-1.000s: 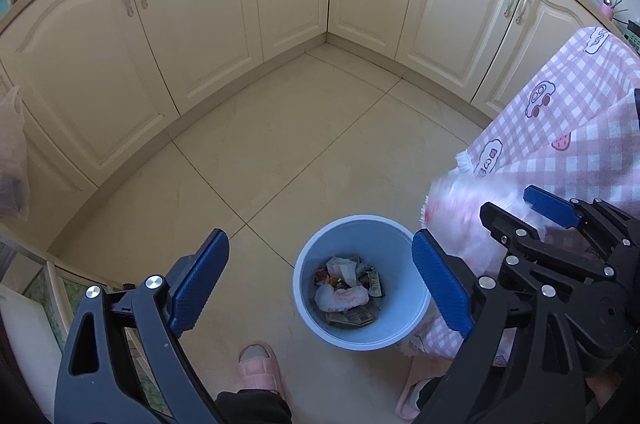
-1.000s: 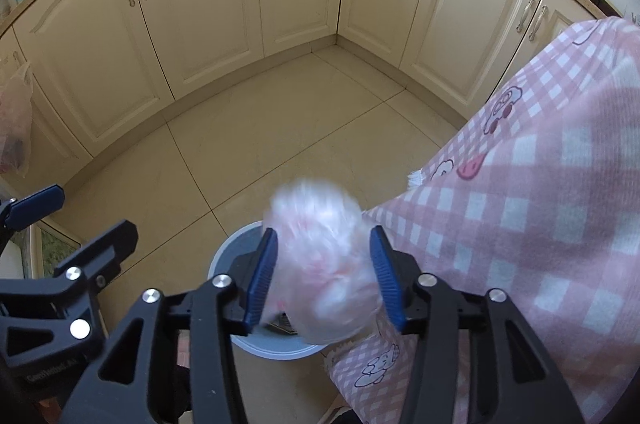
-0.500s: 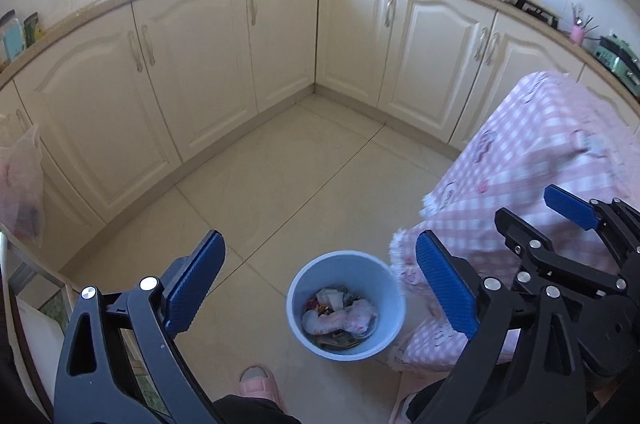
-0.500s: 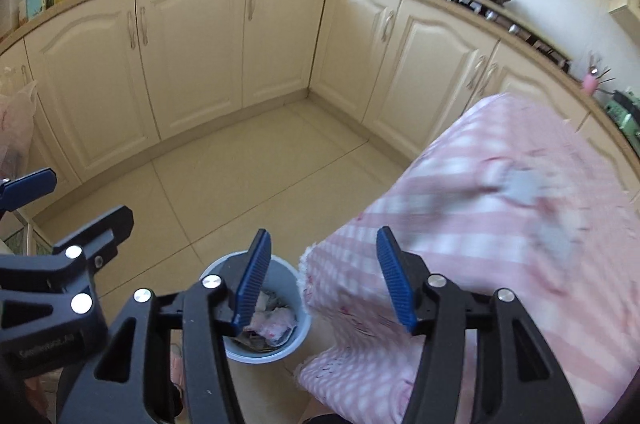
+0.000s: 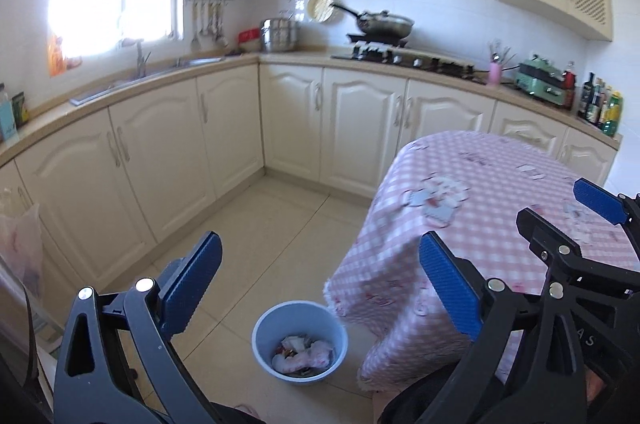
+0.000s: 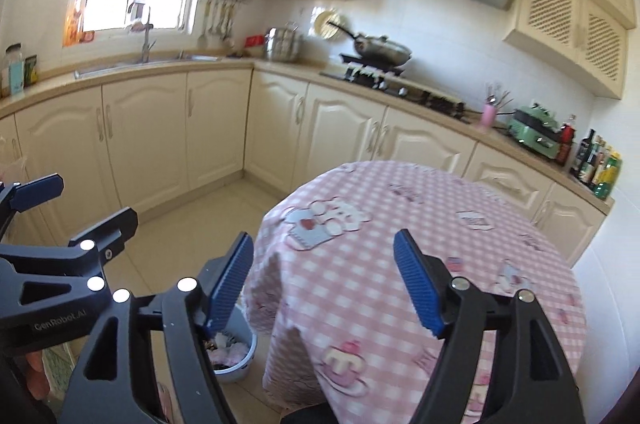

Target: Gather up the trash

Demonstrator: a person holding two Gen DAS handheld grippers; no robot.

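Both grippers are empty: left gripper [image 5: 318, 288] gapes wide, right gripper [image 6: 322, 280] is opening; trash-filled blue bin [image 5: 299, 341] sits low centre.

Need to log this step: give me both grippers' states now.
Left gripper: wide open, holding nothing.
Right gripper: jaws opening, nothing between them; the pink wad lies in the blue bin.

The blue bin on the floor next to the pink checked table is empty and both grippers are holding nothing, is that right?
Not quite. The blue bin is not empty: the left wrist view shows crumpled wrappers and pinkish trash lying in it. The rest holds: it stands on the floor beside the pink checked table, and the left gripper and right gripper, whose jaws are opening, hold nothing.
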